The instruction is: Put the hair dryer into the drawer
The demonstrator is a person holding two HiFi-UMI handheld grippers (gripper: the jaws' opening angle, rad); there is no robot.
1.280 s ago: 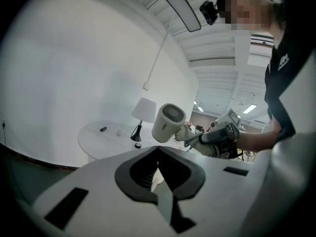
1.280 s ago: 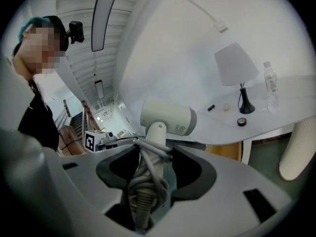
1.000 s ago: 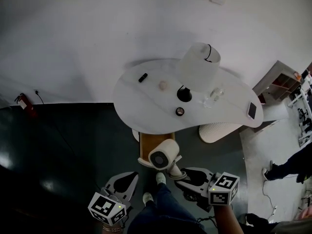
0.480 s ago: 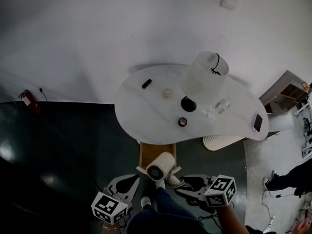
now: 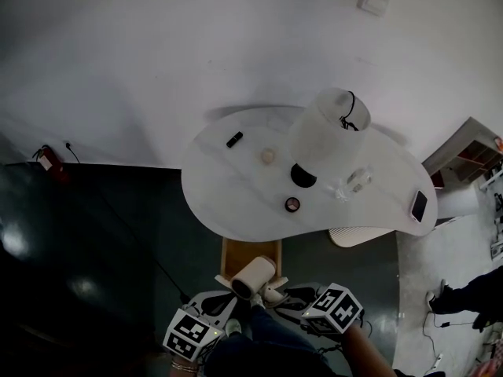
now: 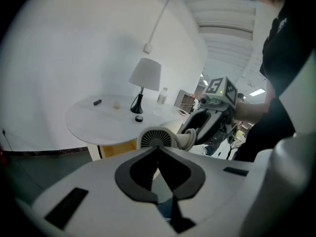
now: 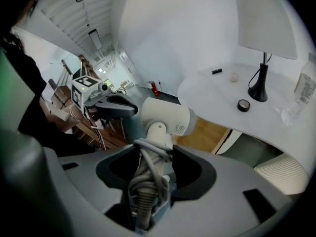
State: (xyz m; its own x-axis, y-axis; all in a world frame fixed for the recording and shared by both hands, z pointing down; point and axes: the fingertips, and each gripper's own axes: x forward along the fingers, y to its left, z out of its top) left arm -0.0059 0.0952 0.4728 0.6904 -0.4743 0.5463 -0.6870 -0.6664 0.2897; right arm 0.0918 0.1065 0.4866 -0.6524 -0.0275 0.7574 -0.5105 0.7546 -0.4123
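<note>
Hair dryer [image 5: 253, 277] hangs low in the centre of the head view, held by its handle above the dark floor [image 5: 118, 250]. Its white barrel overlaps the near edge of the open wooden drawer [image 5: 251, 250]. From this view I cannot tell whether it is over the drawer or just short of it.

The right gripper [image 5: 277, 294] reaches in from the lower right with its jaws closed on the handle. In the right gripper view those jaws press on both sides of the handle, which has a grey cord [image 7: 145, 177] wound around it. The barrel stands just above the jaws, and the drawer's wooden inside shows beyond it toward the right of the frame.

The left gripper [image 5: 226, 305] sits just left of the hair dryer at the bottom of the head view. In the left gripper view its jaws meet at the tips with nothing between them. The hair dryer's round grille shows just beyond the tips, and I cannot tell whether they touch it.

Above the drawer, a white curved desk [image 5: 228, 187] fills the middle of the head view. It carries:
- a lamp [image 5: 326, 128] with a white shade
- a small dark ring [image 5: 292, 204] near the desk's lower edge
- a small black object [image 5: 233, 140] toward its upper left
- a clear bottle [image 5: 357, 181]
- a phone [image 5: 419, 205] at its right end
</note>
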